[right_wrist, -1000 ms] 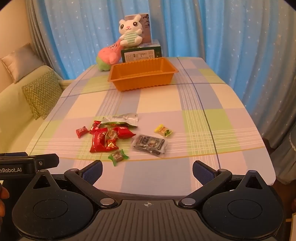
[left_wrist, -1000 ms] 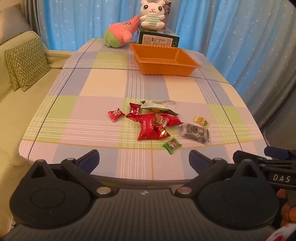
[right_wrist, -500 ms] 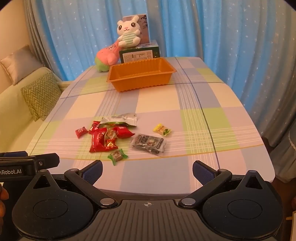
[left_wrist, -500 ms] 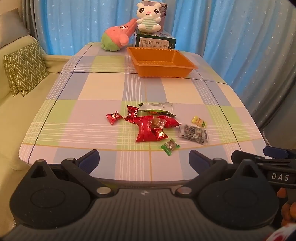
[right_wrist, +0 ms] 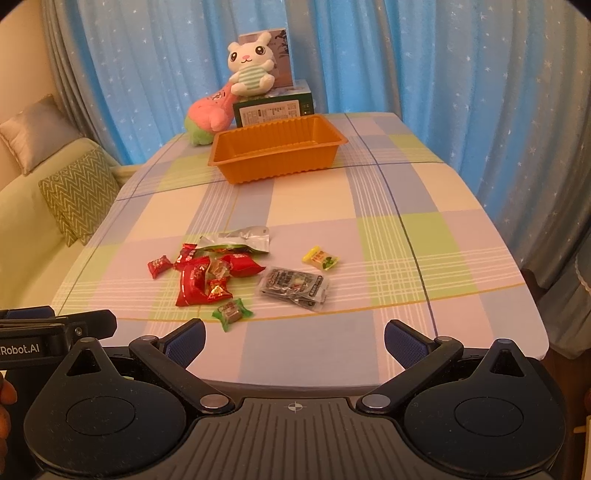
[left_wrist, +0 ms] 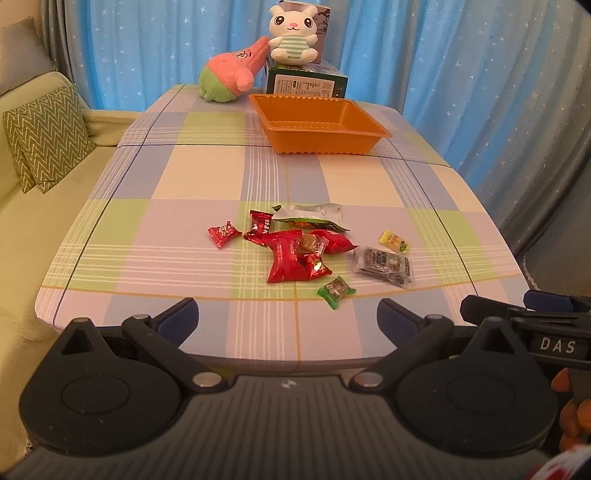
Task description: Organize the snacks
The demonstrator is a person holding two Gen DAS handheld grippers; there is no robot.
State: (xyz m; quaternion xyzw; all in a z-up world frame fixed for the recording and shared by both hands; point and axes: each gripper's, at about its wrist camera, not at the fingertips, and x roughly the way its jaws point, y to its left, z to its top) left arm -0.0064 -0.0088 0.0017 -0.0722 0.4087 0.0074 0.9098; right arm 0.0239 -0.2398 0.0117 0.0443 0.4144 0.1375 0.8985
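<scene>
Several wrapped snacks lie near the table's front: a large red packet [left_wrist: 285, 255] [right_wrist: 192, 282], a small red candy [left_wrist: 221, 233] [right_wrist: 159, 264], a green-wrapped candy [left_wrist: 335, 290] [right_wrist: 231, 312], a clear dark packet [left_wrist: 385, 264] [right_wrist: 294, 287], a yellow candy [left_wrist: 394, 241] [right_wrist: 320, 258] and a silver-green pouch [left_wrist: 312, 216] [right_wrist: 238, 240]. An orange tray [left_wrist: 332, 142] [right_wrist: 275, 166] stands empty farther back. My left gripper [left_wrist: 288, 319] hovers open at the front edge. My right gripper [right_wrist: 294, 341] is open too, just off that edge.
A plaid cloth covers the table [left_wrist: 199, 173] [right_wrist: 406, 206]. Behind the tray sit a green box [left_wrist: 306, 82], a white bunny plush [left_wrist: 293, 35] [right_wrist: 251, 68] and a pink-green plush [left_wrist: 231, 75]. A sofa with a zigzag cushion [left_wrist: 46, 136] is left; blue curtains [right_wrist: 461, 74] hang behind.
Both grippers have drifted slightly; the table looks a little farther and lower in each view. The snacks and tray have not moved, and both grippers stay open.
</scene>
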